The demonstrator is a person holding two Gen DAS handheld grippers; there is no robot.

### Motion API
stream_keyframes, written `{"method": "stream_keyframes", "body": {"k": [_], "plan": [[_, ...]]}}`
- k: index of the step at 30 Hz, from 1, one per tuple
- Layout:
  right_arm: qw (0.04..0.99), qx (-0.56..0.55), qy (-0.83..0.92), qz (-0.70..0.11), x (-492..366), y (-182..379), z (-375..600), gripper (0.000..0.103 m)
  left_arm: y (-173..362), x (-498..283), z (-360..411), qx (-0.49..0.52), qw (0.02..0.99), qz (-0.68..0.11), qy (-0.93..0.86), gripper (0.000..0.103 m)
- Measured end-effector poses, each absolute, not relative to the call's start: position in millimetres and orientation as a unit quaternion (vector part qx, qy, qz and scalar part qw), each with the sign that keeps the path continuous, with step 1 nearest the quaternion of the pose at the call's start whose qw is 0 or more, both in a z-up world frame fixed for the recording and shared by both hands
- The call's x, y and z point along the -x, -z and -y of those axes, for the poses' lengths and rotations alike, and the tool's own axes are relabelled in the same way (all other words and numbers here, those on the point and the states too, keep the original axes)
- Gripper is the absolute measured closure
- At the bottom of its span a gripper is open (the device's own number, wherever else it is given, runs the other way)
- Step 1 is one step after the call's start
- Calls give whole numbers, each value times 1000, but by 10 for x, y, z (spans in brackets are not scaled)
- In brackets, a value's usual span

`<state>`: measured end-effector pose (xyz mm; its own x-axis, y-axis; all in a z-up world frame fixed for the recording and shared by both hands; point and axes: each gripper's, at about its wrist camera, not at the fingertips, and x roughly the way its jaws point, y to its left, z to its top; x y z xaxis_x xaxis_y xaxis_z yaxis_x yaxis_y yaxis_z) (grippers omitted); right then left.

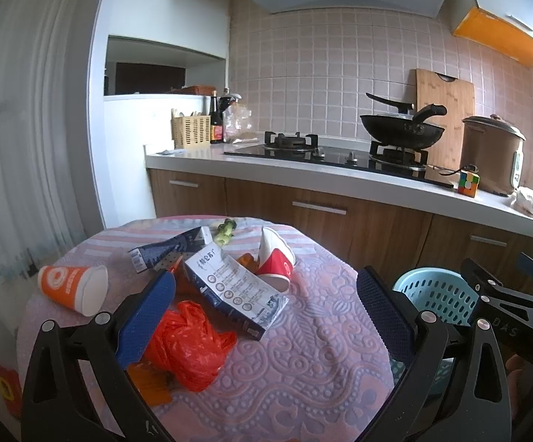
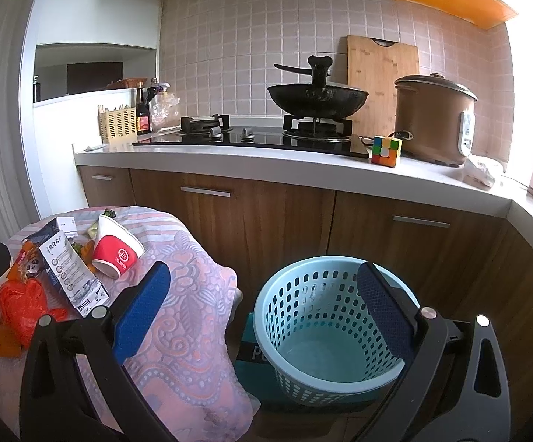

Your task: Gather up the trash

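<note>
A: Small round table under a pink-and-lilac patterned cloth (image 1: 303, 350). Trash clustered on its left half. Crumpled red-orange plastic bag (image 1: 189, 346) nearest the camera, touching a flattened white-and-navy printed carton (image 1: 237, 291). A second flattened dark blue carton (image 1: 170, 250) lies behind it.

B: Cups?

A: Two paper cups, both tipped over. Orange paper cup with a white logo (image 1: 71, 287) on its side at the left edge, mouth toward the camera; inside cannot be seen into. Red-and-white paper cup (image 1: 275, 258) lies tilted beside the white carton. A green broccoli scrap (image 1: 225, 232) sits at the far edge.

B: The bin?

A: Light blue perforated plastic basket (image 2: 325, 328) on the floor just right of the table, resting on a dark teal flat box (image 2: 255, 353). Nothing visible inside; bare bottom shows.

B: Grippers?

A: Left gripper (image 1: 266, 313) hangs over the table, blue-padded fingers spread wide, nothing between them; left pad is in front of the red bag. Right gripper (image 2: 266, 313) is likewise spread and empty, its right finger in front of the basket, its left over the cloth's edge.

B: Background?

A: Black wok (image 2: 318, 99) on the gas hob, brown rice cooker (image 2: 432, 121), colourful puzzle cube (image 2: 386, 150) on the counter.
</note>
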<state>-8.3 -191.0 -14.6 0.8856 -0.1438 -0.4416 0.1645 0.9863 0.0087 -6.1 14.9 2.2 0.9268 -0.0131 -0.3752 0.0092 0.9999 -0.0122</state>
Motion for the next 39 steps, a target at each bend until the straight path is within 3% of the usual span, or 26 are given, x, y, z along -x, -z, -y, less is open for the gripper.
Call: {"method": "stream_keyframes", "body": {"k": [22,31,34,39], "plan": [[972,8,77,-220,77,145,1870,7,31,103,-174,12,982,-186,-1,7],[976,25,36,-211,86,90,1629,8,-16,191,-535,20,982,-182,-51,7],[980,31,10,-196,77,79,1454,17,-58,255,-810,29,980,-180,-74,7],[979,44,-41,-197,-9,118,1098,40,-102,396,-1352,43,975,-184,-114,7]]}}
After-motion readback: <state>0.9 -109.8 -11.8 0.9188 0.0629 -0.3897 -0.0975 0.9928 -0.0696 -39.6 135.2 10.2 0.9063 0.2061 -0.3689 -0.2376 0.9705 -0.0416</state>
